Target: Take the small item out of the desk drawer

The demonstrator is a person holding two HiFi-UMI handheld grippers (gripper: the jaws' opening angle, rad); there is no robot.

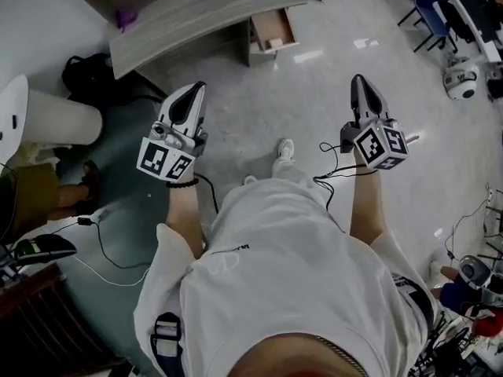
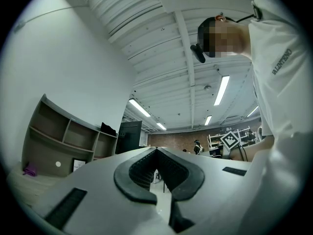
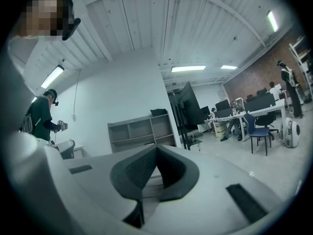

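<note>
The grey wooden desk (image 1: pixel 181 18) stands at the far end of the floor, well ahead of me. Its drawer (image 1: pixel 273 23) is pulled open towards me, and a small pale item (image 1: pixel 275 44) lies at its near end. My left gripper (image 1: pixel 196 89) is held out at the left, shut, with nothing between its jaws; in the left gripper view its tips (image 2: pixel 156 151) meet. My right gripper (image 1: pixel 358 79) is held out at the right, also shut and empty, with its tips (image 3: pixel 157 147) closed. Both are far short of the drawer.
A white round column (image 1: pixel 55 120) and a black bag (image 1: pixel 86 73) stand at the left. Cables (image 1: pixel 102 246) trail on the floor. A blue chair (image 1: pixel 432 6) and a white round device (image 1: pixel 461 81) are at the right. A purple thing (image 1: pixel 126 18) sits on the desk.
</note>
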